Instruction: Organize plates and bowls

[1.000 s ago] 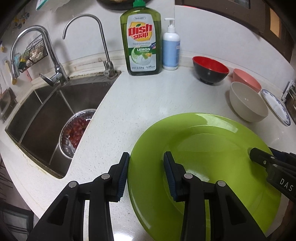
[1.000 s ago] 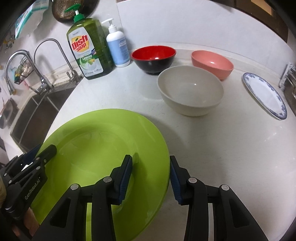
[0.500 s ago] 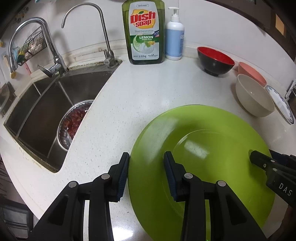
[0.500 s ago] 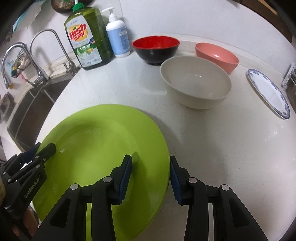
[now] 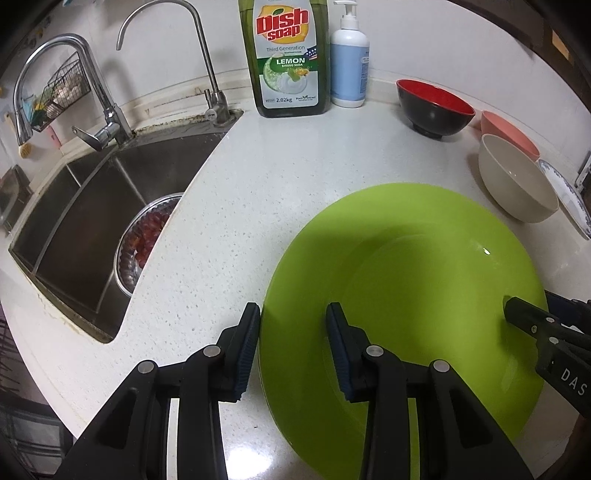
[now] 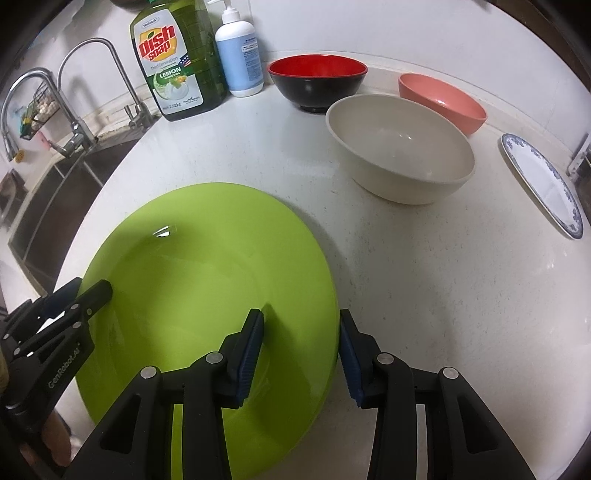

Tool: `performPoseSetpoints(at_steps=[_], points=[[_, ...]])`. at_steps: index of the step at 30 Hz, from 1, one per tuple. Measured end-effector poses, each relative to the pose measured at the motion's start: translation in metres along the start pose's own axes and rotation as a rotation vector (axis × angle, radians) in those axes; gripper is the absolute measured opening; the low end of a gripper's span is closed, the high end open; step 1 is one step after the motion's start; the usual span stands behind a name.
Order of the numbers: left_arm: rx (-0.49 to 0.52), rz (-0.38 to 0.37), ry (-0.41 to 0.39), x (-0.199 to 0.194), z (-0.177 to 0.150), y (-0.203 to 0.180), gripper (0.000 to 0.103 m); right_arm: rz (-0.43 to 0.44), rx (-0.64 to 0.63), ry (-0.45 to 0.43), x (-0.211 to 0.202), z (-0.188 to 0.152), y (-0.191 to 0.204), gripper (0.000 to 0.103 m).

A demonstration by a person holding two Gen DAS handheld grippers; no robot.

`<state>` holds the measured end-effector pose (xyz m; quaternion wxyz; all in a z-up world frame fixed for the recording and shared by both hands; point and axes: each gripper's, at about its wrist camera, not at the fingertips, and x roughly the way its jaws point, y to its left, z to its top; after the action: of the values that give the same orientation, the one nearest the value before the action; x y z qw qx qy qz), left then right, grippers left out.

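White speckled worktop [image 5: 236, 206] is lit from above, glare seen near its front edge. Steel sink [image 5: 96, 206] is set into its left side, with two chrome taps [image 5: 107, 114] behind. Plain white wall [image 6: 369, 26] is seen at the back, wire basket [image 5: 62, 96] hung at left.

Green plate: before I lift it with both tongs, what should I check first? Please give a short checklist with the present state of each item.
1. Left tongs straddle the rim of the green plate: ok.
2. Right tongs straddle the opposite rim: ok.
3. Pads press firmly on the rim, both sides: cannot tell.
4. Plate is empty, nothing can slide off: ok.
5. Cream bowl stands apart from the plate: ok.
6. Plate already off the countertop: cannot tell.
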<state>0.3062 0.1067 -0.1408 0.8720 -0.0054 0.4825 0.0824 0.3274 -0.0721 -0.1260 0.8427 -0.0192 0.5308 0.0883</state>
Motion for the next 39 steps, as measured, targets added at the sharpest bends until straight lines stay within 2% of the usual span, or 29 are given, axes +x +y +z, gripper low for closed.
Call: performPoseSetpoints(at_steps=[5,7,9,12,20,23,24,29,32,33,39], points=[[-0.003,-0.002,-0.013,-0.003,0.002,0.001,0.038,0.009,-0.005,-0.003,0.0,0.001,0.0,0.043],[-0.001,-0.009,-0.021,-0.006,0.004,0.001,0.043,0.026,0.008,0.002,0.0,0.002,-0.003,0.043],[0.004,-0.006,-0.039,-0.01,0.005,0.0,0.054,0.034,0.016,0.003,0.0,0.002,-0.005,0.052],[0.017,-0.01,-0.073,-0.02,0.01,-0.002,0.06,0.034,0.019,-0.02,-0.005,0.002,-0.006,0.059],[0.073,-0.05,-0.178,-0.05,0.021,-0.027,0.078,0.056,0.078,-0.141,-0.033,0.0,-0.021,0.061],[0.096,-0.057,-0.214,-0.06,0.025,-0.041,0.084,0.034,0.103,-0.182,-0.044,-0.002,-0.033,0.063],[0.106,-0.068,-0.224,-0.063,0.026,-0.047,0.084,0.022,0.112,-0.192,-0.047,-0.003,-0.038,0.065],[0.161,-0.121,-0.264,-0.075,0.031,-0.081,0.087,-0.06,0.133,-0.228,-0.063,-0.006,-0.066,0.066],[0.208,-0.165,-0.274,-0.08,0.033,-0.104,0.088,-0.065,0.175,-0.24,-0.073,-0.01,-0.086,0.066],[0.221,-0.177,-0.278,-0.082,0.034,-0.11,0.088,-0.071,0.189,-0.249,-0.077,-0.012,-0.094,0.069],[0.257,-0.299,-0.261,-0.093,0.049,-0.15,0.091,-0.185,0.212,-0.3,-0.101,-0.022,-0.128,0.077]])
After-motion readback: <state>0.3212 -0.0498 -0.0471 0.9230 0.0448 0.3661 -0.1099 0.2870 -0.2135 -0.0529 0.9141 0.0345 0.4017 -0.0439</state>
